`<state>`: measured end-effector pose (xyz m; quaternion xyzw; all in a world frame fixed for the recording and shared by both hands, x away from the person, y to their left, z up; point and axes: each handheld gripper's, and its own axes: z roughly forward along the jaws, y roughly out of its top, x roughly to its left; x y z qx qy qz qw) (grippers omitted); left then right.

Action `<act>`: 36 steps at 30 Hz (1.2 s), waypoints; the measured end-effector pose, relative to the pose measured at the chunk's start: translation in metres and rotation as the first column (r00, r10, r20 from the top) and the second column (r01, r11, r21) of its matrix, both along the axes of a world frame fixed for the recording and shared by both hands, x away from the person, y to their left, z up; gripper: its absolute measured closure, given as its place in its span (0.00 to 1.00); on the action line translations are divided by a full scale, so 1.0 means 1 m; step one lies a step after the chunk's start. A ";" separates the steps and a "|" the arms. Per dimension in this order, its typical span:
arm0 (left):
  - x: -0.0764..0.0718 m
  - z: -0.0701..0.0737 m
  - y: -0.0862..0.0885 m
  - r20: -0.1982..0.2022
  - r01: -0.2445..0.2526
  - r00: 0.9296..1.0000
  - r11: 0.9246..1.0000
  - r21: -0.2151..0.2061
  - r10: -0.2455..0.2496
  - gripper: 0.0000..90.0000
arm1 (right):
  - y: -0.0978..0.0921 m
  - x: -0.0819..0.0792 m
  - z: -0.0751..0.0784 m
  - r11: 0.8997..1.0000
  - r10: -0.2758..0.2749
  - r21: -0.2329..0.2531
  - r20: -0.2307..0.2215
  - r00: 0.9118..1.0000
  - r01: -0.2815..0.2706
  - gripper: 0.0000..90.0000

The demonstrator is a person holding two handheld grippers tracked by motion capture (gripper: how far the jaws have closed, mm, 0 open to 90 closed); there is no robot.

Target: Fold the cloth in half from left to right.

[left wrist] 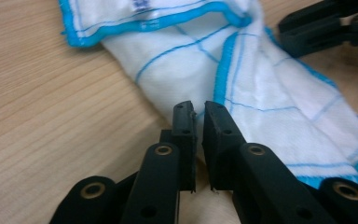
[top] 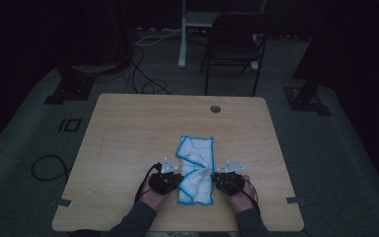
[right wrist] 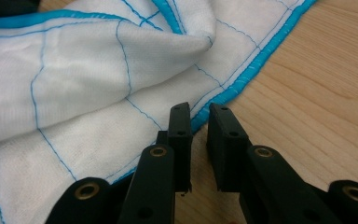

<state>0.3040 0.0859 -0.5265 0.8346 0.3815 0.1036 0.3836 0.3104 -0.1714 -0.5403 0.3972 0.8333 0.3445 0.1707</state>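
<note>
Two grippers: one in each hand, both at the near edge of the table, one on either side of a folded cloth.
Left gripper (top: 176,177): held just left of the cloth's near half; in its own view (left wrist: 199,112) the jaws stand narrow, with only a thin slit between them, and their tips meet the cloth's edge. Whether any fabric is pinched in the slit cannot be told.
Right gripper (top: 216,177): held just right of the cloth; in its own view (right wrist: 199,114) the jaws are narrow, a small gap between them, their tips at the blue hem, with nothing seen caught between them.
Hands: the left hand (top: 159,190) and right hand (top: 238,191) come in from the bottom of the high view, in dark sleeves.
Cloth (top: 196,169): white with thin blue grid lines and a bright blue stitched border; it lies in a long strip running away from the person, rumpled and raised in a fold near the middle, between the two grippers.
Table (top: 128,133): light wood grain, with a round hole (top: 215,108) near the far edge.
Beyond the table: a dark folding chair (top: 234,44) and loose cables (top: 143,74) on a dim floor.
</note>
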 end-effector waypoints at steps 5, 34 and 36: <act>-0.014 0.006 -0.009 0.014 0.053 0.999 0.998 -0.024 -0.052 0.89 | 0.000 0.000 0.000 1.000 -0.003 -0.003 0.002 1.000 0.003 0.87; -0.038 -0.009 -0.039 0.002 0.208 0.978 0.978 -0.006 -0.208 0.80 | 0.012 0.019 0.026 0.999 -0.029 0.048 0.091 0.995 0.025 0.80; -0.037 -0.009 -0.033 0.012 0.190 0.982 0.982 -0.001 -0.190 0.80 | 0.018 0.022 0.027 0.999 -0.003 0.047 0.101 0.995 -0.002 0.78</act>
